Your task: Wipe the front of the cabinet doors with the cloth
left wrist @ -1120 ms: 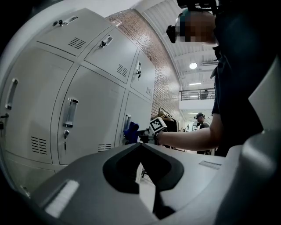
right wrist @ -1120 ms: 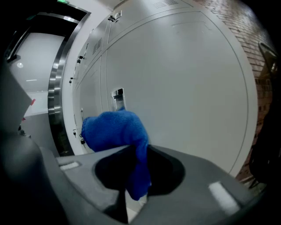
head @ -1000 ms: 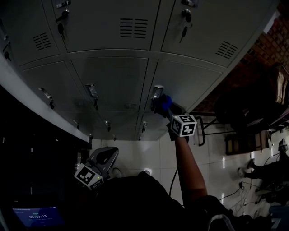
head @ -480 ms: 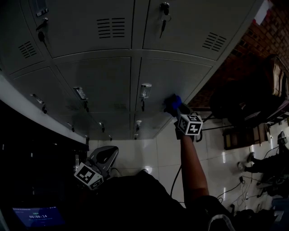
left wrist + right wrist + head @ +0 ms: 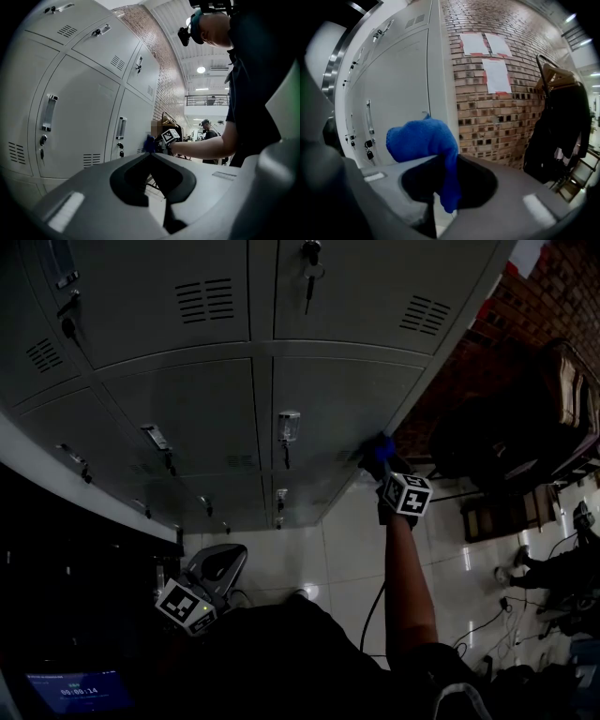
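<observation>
**Cloth's made it across to the right edge of the cabinet**

Since a second ago the right gripper (image 5: 384, 463) has slid away from the door handle (image 5: 288, 426) and over to the right edge of the cabinet (image 5: 328, 390), cloth and all.

So, big stuff first. The grey cabinet fills most of the head view, doors stacked in rows. A brick wall (image 5: 497, 117) starts right where the cabinet ends, and it has a few sheets of paper (image 5: 497, 75) stuck on it. The person's right arm is stretched out toward the middle-row door in the right column. That gripper's tongs are pinched tight on the blue cloth (image 5: 423, 140), which bunches up above the jaws with a tail hanging down between them. The bunched part sits at that door's right edge.

The left gripper (image 5: 151, 157) hangs low, well away from the doors, tongs closed with nothing in them.

A bunch of keys (image 5: 368, 149) dangles from a lock under a handle further left.
</observation>
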The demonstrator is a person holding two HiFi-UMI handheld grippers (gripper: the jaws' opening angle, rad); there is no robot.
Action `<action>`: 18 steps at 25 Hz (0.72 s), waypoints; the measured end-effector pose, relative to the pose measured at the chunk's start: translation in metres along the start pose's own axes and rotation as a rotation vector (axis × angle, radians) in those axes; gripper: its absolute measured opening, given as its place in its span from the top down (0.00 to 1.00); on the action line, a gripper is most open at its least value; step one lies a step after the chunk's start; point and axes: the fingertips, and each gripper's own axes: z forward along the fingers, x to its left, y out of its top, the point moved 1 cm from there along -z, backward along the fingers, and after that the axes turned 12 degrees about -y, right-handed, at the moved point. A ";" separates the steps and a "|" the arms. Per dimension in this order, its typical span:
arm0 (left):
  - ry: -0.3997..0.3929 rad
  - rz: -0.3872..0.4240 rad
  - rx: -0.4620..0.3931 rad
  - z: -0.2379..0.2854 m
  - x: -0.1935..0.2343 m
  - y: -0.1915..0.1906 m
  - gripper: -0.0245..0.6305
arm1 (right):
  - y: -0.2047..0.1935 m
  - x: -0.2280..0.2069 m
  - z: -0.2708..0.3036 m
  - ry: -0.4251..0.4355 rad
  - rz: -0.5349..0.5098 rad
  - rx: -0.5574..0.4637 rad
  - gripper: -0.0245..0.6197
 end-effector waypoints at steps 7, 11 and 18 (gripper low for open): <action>-0.037 -0.001 -0.003 -0.005 -0.005 0.001 0.96 | -0.012 0.005 -0.026 0.000 0.041 -0.020 0.85; -0.052 -0.005 0.000 -0.016 -0.006 -0.001 0.96 | -0.034 0.053 -0.043 0.085 0.022 0.008 0.85; -0.013 0.003 -0.020 -0.044 0.005 -0.001 0.96 | -0.065 0.161 -0.050 0.258 -0.012 0.066 0.85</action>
